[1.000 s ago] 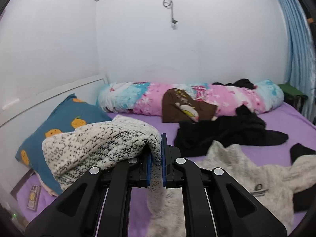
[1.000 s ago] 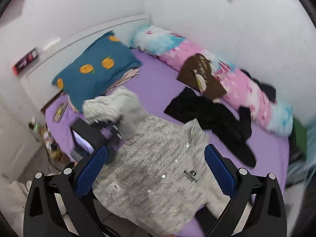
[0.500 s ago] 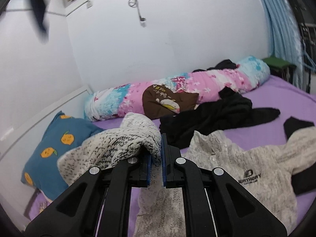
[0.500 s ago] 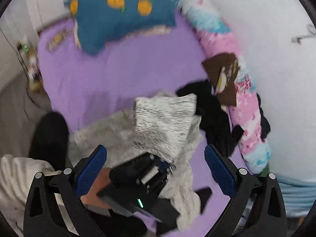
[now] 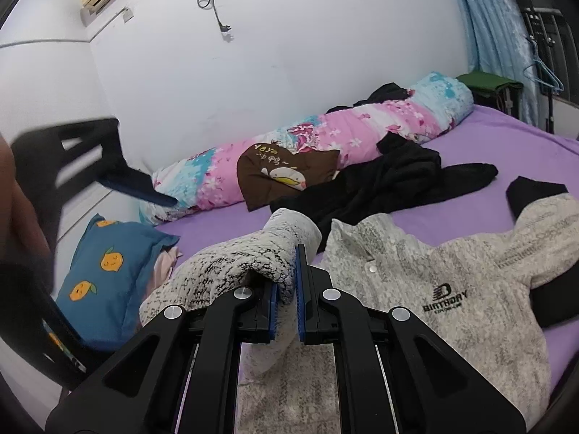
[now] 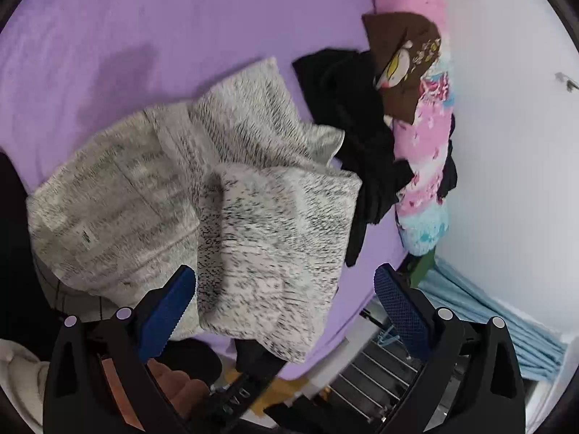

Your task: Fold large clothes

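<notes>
Sleeve fold in hand: left tool [image 5: 286, 302] pinches the sweater [image 5: 416, 289] sleeve, right tool [image 6: 286, 300] spread empty; next, lay sleeve toward 3 o'clock across the chest.

Items counted on the bed

One grey sweater [image 5: 416, 289], one black garment [image 5: 391, 181], one brown garment [image 5: 286, 177], one floral bolster [image 5: 362, 126] and one blue pillow [image 5: 108, 275] at 9 o'clock are counted.
</notes>
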Demonstrator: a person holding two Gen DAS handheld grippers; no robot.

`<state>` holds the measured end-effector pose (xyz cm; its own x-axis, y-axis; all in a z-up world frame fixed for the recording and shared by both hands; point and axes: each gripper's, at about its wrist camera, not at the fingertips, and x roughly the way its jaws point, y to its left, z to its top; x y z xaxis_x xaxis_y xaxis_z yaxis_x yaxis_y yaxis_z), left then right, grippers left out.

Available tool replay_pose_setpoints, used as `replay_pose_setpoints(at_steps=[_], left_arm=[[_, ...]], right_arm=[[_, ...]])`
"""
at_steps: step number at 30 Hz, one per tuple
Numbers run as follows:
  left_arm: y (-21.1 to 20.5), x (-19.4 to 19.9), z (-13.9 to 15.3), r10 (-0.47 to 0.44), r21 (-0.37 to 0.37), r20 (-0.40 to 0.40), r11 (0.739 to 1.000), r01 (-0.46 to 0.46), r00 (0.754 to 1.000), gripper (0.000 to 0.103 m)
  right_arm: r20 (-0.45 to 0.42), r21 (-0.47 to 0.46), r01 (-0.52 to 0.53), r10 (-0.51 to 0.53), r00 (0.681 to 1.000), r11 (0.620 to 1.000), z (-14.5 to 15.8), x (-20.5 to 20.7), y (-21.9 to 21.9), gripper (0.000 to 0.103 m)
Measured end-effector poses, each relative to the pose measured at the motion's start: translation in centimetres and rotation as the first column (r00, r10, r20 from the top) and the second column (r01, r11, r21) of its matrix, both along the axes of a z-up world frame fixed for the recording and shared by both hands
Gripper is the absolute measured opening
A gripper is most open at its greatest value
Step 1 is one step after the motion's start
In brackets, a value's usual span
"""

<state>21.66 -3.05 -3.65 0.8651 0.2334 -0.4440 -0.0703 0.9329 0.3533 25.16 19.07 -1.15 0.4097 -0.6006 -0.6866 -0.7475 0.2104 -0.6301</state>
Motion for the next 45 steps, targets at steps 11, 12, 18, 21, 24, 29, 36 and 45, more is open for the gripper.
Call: replay_pose_setpoints(at_steps=[11,12,18,21,24,29,36,45], left_arm=[[-1.4,-0.4,-0.9,-0.018,0.054,-0.011,0.998,0.019,1.0,0.007],[-1.6,-0.5,-0.9,-0.02,0.057,-0.009,0.998,0.021,1.0,0.007],[-2.2,-0.5,-1.2,-0.015,0.075,-0.01,0.997,0.015,1.0,0.007],[-2.5,-0.6,-1.1,-0.014,0.084,-0.016,0.996,0.015,1.0,0.007],[-2.7,-0.7,-1.0,0.006,0.105,-0.008,0.994,-0.005,1.0,0.011],[-2.8,-0.8,-0.7,0.017,0.112,-0.004,0.994,-0.017,1.0,0.012],[-3.8,-1.0,-0.8,0.022,0.146,-0.004,0.989,-0.021,1.0,0.017],[-4.4,-2.6,-3.0,-0.092,0.166,-0.055,0.981,0.1,0.994,0.052]], right_arm=[[-0.074,0.046,0.055,-0.052,0.996,0.997,-0.7,1.1,-2.0,0.042],[-0.079,0.049,0.059,-0.055,0.995,0.997,-0.7,1.1,-2.2,0.041],[-0.095,0.205,0.099,-0.081,0.992,0.974,2.2,1.9,-3.1,0.031],[-0.084,0.284,0.101,-0.08,0.993,0.954,4.4,2.3,-4.0,0.016],[-0.073,0.382,0.117,-0.096,0.993,0.917,7.0,2.9,-5.9,0.012],[-0.12,0.52,0.18,-0.137,0.983,0.835,10.2,4.0,-9.9,0.01],[-0.21,0.69,0.282,-0.189,0.959,0.667,12.3,5.3,-16.5,0.009],[-0.302,0.823,0.397,-0.278,0.912,0.405,8.7,6.3,-28.2,0.009]])
